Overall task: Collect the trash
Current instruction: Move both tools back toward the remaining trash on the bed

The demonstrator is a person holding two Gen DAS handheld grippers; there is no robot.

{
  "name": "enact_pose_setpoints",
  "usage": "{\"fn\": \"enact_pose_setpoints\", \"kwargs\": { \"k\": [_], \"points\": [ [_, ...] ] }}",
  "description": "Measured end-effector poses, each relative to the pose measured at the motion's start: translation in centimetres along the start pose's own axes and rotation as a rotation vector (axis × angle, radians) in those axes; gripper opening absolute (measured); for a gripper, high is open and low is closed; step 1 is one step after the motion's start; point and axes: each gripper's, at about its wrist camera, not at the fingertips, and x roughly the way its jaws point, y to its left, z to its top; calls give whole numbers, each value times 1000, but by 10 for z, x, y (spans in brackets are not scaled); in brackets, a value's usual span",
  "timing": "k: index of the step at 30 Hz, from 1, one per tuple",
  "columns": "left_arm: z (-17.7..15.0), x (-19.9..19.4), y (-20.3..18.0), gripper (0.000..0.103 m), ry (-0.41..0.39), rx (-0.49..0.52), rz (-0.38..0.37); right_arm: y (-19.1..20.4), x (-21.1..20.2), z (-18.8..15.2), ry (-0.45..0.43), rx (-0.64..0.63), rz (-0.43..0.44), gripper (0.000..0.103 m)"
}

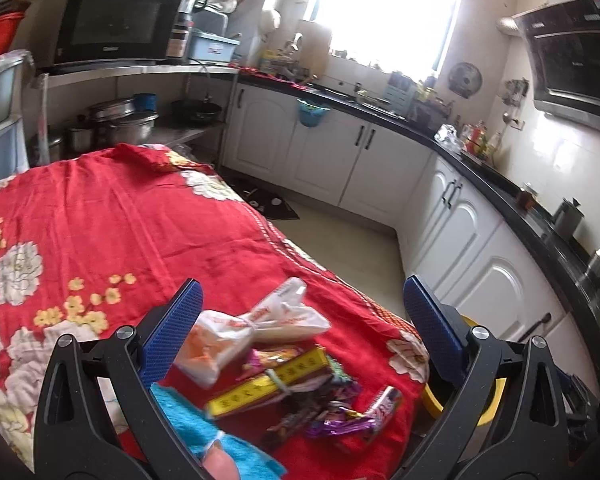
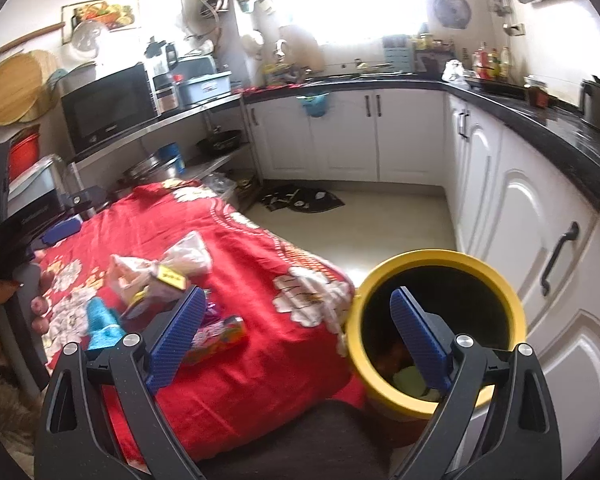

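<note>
We hold the left gripper [image 1: 302,320] above the near corner of the desk, its jaws spread wide with nothing between them. The trash lies in a loose heap on the red floral cloth [image 1: 140,220] right under it: a knotted plastic bag [image 1: 236,332], a yellow box [image 1: 268,384] bound with a rubber band, a pile of crinkled foil candy wrappers [image 1: 332,416] and a small white-and-red packet [image 1: 384,402]. The right gripper [image 2: 298,336] hangs over the desk edge, jaws likewise apart and empty, with the yellow bin [image 2: 440,264] just beside the corner; something pale already lies at its bottom.

We judge all of it light. The bag is soft and slippery, so the knot at its middle looks the surest hold. The box seems stiff enough to pinch across its narrow sides. The wrappers are flimsy and may slip or snag the cloth, so we would pinch one crumpled bunch, not a flat edge.
</note>
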Motion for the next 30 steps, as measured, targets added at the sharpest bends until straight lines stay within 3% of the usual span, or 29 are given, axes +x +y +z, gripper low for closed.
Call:
{"fn": "enact_pose_setpoints", "kwargs": {
  "k": [17,30],
  "points": [
    [4,-3,46,92,-4,-48,79,65,32,8,52,-109,131,91],
    [-12,22,77,92,72,-102,103,79,82,6,166,-88,181,91]
  ]
}}
